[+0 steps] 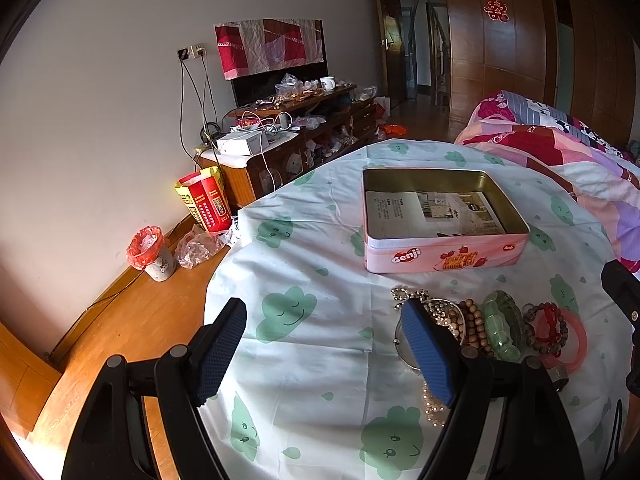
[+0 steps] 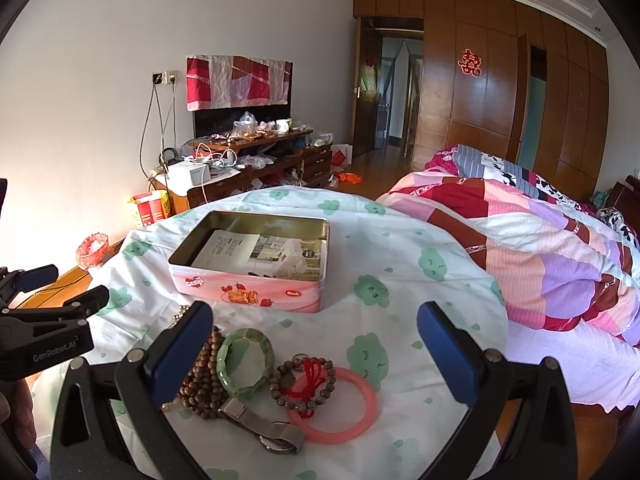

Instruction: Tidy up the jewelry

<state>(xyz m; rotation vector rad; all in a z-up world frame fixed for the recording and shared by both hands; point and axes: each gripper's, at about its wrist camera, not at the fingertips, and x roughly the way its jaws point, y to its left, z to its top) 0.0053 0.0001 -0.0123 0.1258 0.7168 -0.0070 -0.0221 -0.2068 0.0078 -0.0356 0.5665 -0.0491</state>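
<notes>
An open pink tin (image 1: 444, 258) (image 2: 248, 292) lined with printed paper stands on the round table's cloud-print cloth (image 1: 312, 360) (image 2: 400, 248). In front of it lies a heap of jewelry: a green bangle (image 2: 245, 362) (image 1: 505, 326), a pink bangle (image 2: 335, 410) (image 1: 573, 340), brown wooden beads (image 2: 200, 392) (image 1: 474, 326), a dark bead bracelet with red cord (image 2: 306, 380), a metal watch (image 2: 262, 428) and pearls (image 1: 434, 408). My left gripper (image 1: 324, 350) is open, its right finger over the heap's left side. My right gripper (image 2: 314, 354) is open above the heap, holding nothing.
A quilted bed (image 2: 552, 256) lies to the right of the table. A cluttered wooden cabinet (image 1: 296, 132) lines the far wall. On the wood floor at left stand a red-bagged bin (image 1: 150, 254) and a red and yellow bag (image 1: 206, 200).
</notes>
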